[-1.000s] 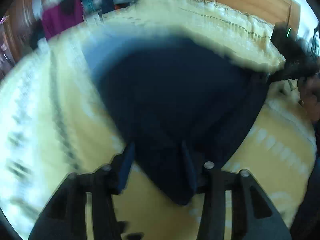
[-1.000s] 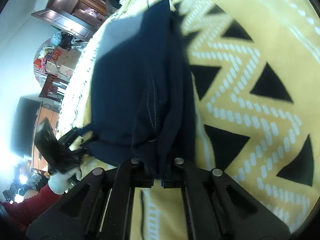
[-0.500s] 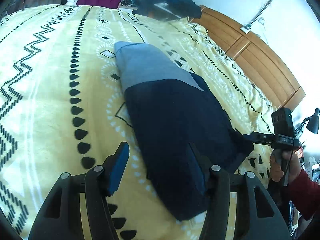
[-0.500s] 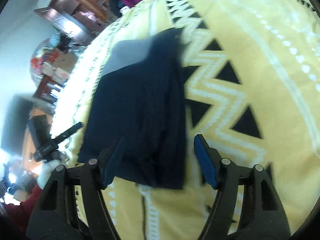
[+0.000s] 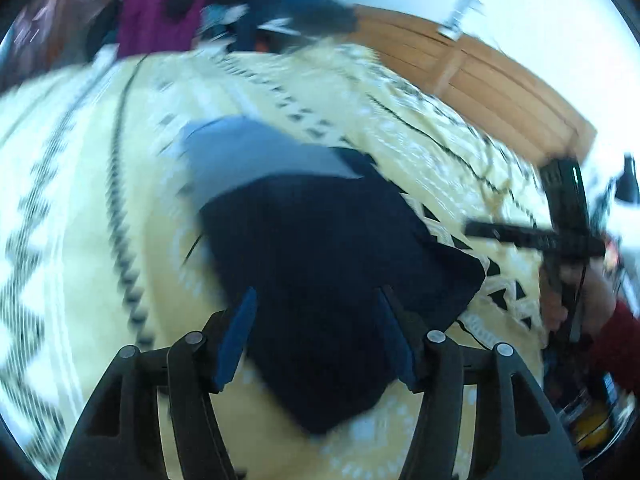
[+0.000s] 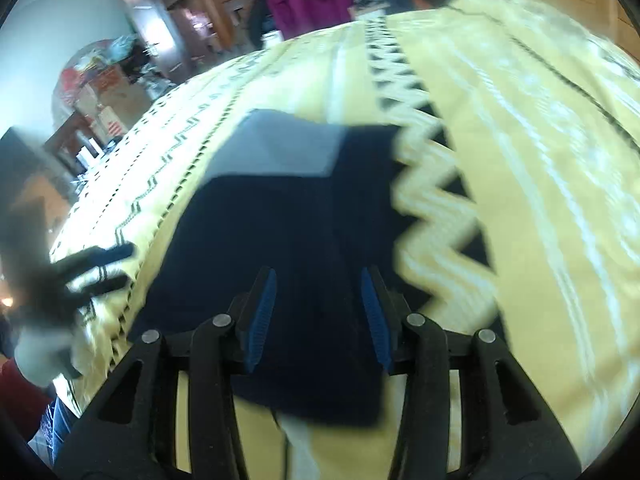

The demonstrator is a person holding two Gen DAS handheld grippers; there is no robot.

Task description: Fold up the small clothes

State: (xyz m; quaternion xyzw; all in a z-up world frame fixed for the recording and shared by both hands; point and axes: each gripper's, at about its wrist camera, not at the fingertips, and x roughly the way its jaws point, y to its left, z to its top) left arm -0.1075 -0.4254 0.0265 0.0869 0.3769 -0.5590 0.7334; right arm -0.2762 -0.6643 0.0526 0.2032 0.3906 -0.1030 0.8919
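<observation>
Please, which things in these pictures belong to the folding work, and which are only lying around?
Belong to the job:
- navy garment with grey band, folded on the yellow bedspread
- left claw, open
- right claw, open

Only lying around:
- purple clothing
- wooden headboard
- cluttered shelves

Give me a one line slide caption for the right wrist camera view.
Open right gripper poised over the near end of a folded navy and grey garment lying on a yellow zigzag-patterned bedspread.

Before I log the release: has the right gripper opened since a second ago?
Yes. The right gripper was shut on the folded navy garment; now its blue-padded fingers stand apart.
</observation>
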